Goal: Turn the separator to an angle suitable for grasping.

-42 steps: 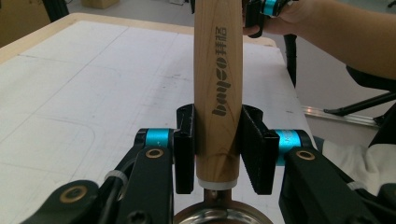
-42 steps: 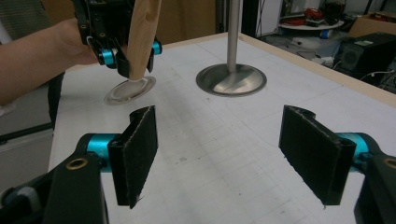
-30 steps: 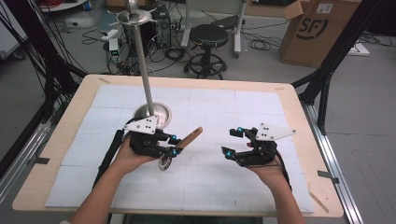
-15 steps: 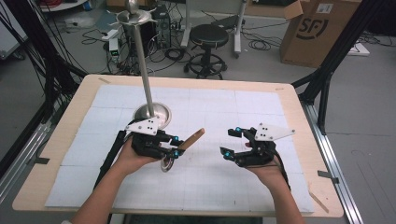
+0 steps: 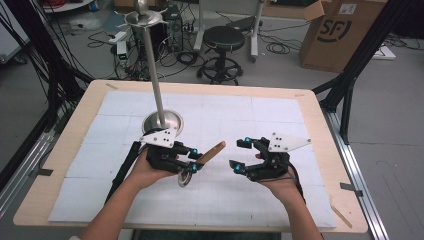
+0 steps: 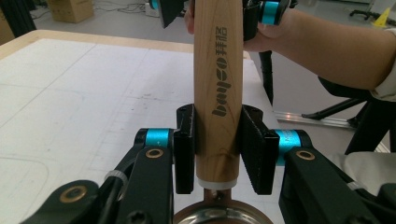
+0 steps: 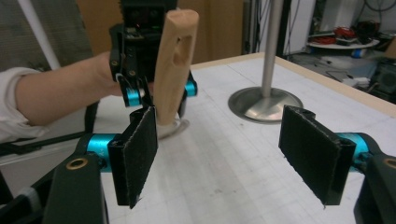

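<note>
My left gripper point(image 5: 196, 159) is shut on the light wooden handle point(image 5: 212, 151) of a utensil, near its lower end. A round metal head point(image 5: 185, 179) hangs under the jaws, close to the table. In the left gripper view both pads press the handle point(image 6: 218, 84), which carries dark print, and a metal rim point(image 6: 219, 217) shows below. My right gripper point(image 5: 239, 154) stands open a short way to the right of the handle's free tip, apart from it. In the right gripper view its jaws point(image 7: 229, 154) are wide with nothing between them, and the handle point(image 7: 175, 65) stands beyond.
A metal stand with a round base point(image 5: 162, 122) and a tall pole point(image 5: 154, 70) rises just behind my left hand. White sheet point(image 5: 250, 115) covers the wooden table point(image 5: 320, 110). A stool point(image 5: 223, 40) and a cardboard box point(image 5: 340, 30) stand on the floor beyond.
</note>
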The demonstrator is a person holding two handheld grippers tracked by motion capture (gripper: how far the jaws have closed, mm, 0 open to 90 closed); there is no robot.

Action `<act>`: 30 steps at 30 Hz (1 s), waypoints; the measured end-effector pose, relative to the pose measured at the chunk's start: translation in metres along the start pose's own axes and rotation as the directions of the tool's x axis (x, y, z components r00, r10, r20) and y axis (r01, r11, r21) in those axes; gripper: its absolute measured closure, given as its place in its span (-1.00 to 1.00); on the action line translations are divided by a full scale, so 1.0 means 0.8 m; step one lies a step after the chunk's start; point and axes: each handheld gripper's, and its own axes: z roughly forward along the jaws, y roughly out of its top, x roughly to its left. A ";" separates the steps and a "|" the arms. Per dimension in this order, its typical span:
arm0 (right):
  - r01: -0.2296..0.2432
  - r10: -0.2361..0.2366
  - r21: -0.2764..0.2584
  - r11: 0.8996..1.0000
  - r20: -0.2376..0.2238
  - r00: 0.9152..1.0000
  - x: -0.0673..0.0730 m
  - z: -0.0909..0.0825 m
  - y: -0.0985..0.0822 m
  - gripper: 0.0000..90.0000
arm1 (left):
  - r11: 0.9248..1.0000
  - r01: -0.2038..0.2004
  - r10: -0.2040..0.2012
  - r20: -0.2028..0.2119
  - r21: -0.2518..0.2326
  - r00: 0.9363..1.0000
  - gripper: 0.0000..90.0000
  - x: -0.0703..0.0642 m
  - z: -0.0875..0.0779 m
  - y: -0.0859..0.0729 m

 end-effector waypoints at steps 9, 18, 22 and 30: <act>-0.011 0.009 -0.029 1.000 -0.074 0.997 0.009 0.014 0.004 -0.34 | 1.000 -0.013 0.013 0.030 0.000 0.999 0.52 -0.006 0.014 0.003; -0.021 0.016 -0.033 0.999 -0.124 0.992 0.015 0.021 0.005 -0.14 | 1.000 -0.022 0.023 0.056 -0.005 0.998 0.52 -0.010 0.025 0.005; -0.019 0.016 -0.029 0.999 -0.132 0.991 0.017 0.025 0.004 -0.04 | 1.000 -0.029 0.029 0.062 -0.006 0.998 0.52 -0.011 0.026 0.005; -0.022 0.019 -0.019 1.000 -0.155 0.988 0.018 0.027 0.002 0.20 | 1.000 -0.031 0.031 0.059 -0.006 0.998 0.52 -0.013 0.026 0.006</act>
